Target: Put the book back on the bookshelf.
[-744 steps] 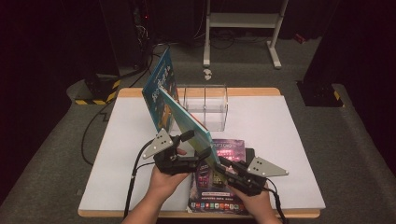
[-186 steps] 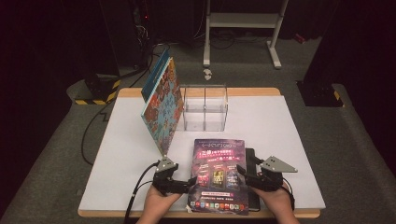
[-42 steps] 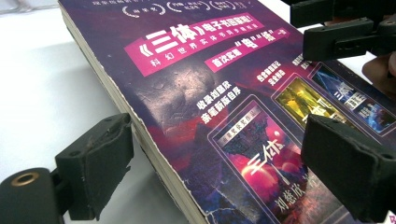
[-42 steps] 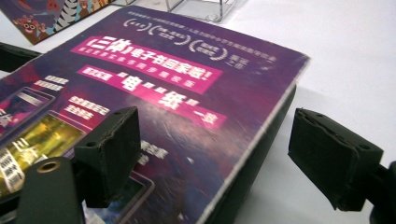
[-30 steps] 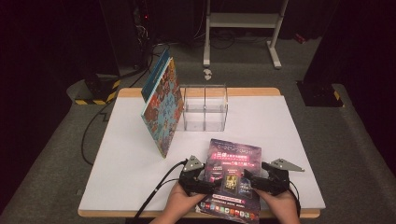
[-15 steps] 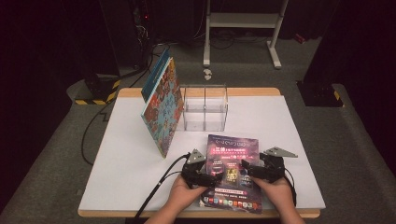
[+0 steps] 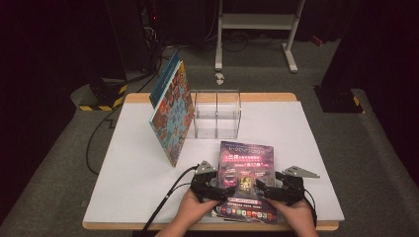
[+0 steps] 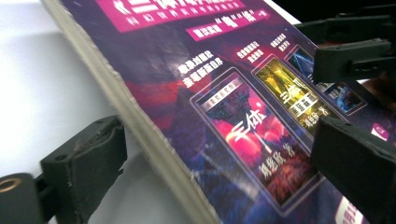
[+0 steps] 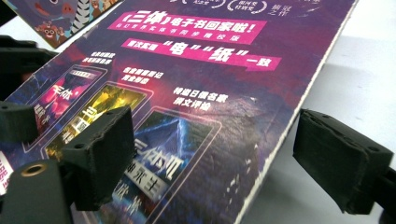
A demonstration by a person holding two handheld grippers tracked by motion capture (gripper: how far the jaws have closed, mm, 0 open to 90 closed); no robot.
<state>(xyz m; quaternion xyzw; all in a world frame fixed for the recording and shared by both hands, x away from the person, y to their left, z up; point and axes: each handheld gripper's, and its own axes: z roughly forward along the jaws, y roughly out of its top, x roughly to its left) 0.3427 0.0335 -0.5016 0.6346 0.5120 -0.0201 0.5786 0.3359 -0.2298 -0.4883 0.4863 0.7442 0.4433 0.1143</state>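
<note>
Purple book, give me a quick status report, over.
Left gripper and right gripper straddle the purple book's side edges, fingers apart from it. Book tilted, near table front edge. Clear box stands beyond, well apart.

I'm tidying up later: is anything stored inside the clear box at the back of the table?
The clear box looks empty: through its walls the high view shows only a divider and the white table. The colourful book leaning at its left covers that side, so that corner can't be checked.
</note>
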